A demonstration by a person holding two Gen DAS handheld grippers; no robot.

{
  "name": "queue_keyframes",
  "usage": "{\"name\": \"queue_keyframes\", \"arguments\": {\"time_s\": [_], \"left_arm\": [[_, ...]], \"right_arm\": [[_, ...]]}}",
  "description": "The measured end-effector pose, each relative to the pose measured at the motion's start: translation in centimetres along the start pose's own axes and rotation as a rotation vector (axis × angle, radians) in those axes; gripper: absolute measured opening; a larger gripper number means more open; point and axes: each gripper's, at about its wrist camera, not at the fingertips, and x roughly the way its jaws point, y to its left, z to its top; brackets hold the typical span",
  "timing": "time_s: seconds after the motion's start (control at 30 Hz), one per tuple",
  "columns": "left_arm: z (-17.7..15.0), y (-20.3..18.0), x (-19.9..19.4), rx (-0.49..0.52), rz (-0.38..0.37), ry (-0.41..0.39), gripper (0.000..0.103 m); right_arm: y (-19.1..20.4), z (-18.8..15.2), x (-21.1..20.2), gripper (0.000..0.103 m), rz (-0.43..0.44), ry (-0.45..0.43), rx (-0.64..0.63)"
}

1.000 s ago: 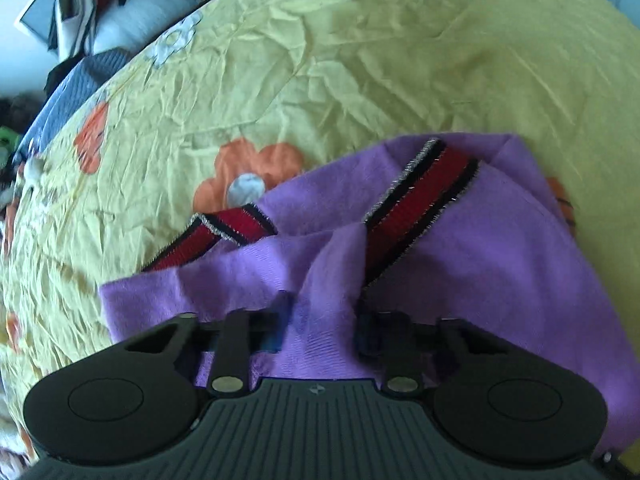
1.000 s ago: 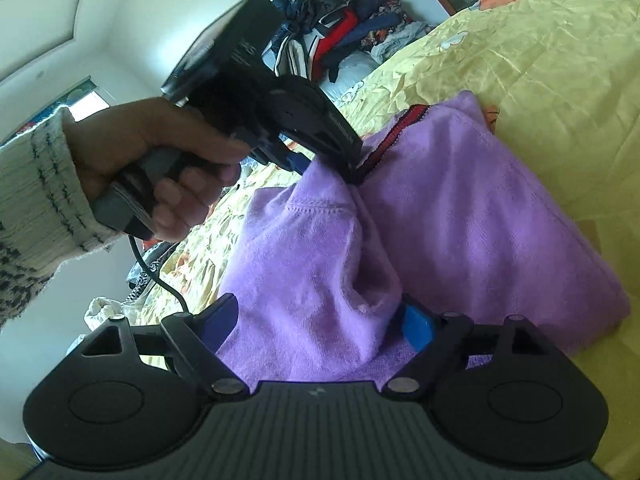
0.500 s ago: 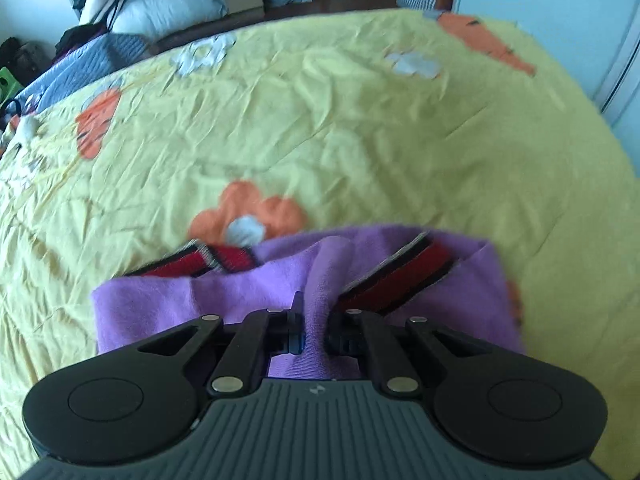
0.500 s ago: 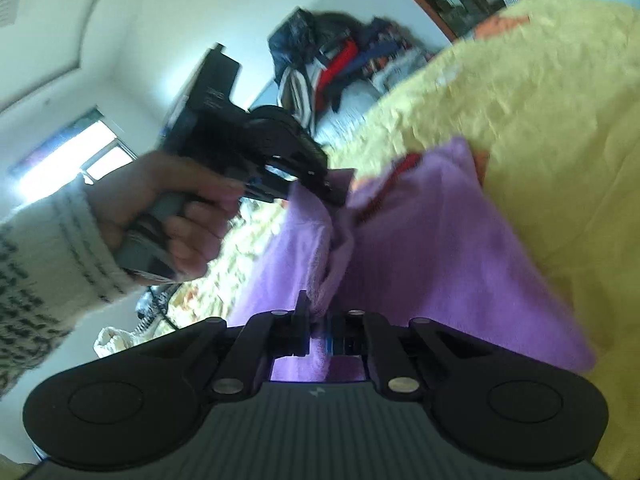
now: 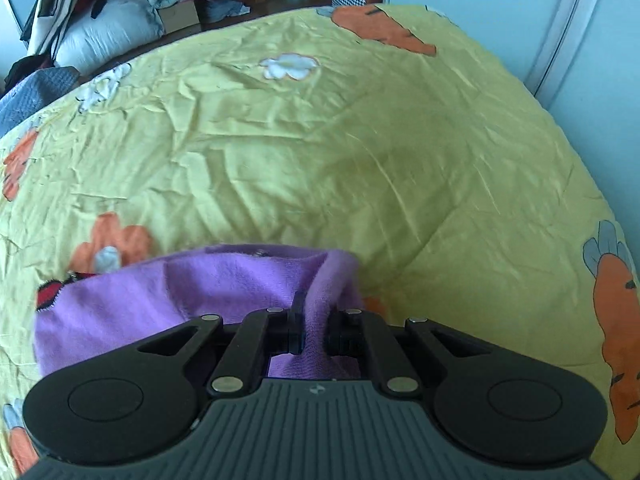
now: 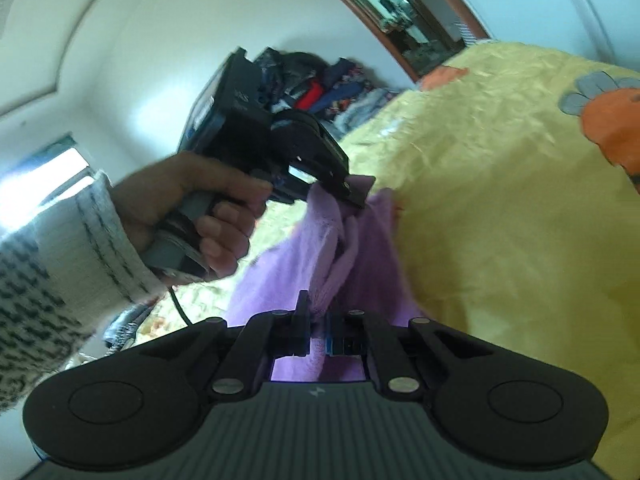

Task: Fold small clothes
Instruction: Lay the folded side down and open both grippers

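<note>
I have both grippers clamped on the purple garment: my left gripper pinches a bunched fold of it, having just closed down on the cloth, and my right gripper is closed on another fold nearer me. The garment hangs between the 2 above the yellow bedspread, its red-and-black trim peeking out at the left. My left hand, in a knit sleeve, shows in the right wrist view.

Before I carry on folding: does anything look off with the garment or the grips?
Nothing damaged. The purple garment is bunched rather than flat, pinched by both the left gripper and the right gripper. The yellow bedspread under it is creased.
</note>
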Motion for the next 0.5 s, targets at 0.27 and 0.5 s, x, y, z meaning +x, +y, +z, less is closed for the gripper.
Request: {"name": "queue_keyframes", "arguments": {"time_s": [0.27, 0.5], "left_arm": [[-0.4, -0.1, 0.9, -0.061, -0.039, -0.031, 0.017], [-4.8, 5.5, -7.9, -0.194, -0.119, -0.214, 0.080]], "right_arm": [[-1.7, -1.3, 0.6, 0.008, -0.072, 0.082, 0.033], [-2.6, -0.4, 0.5, 0.043, -0.017, 0.115, 0.059]]}}
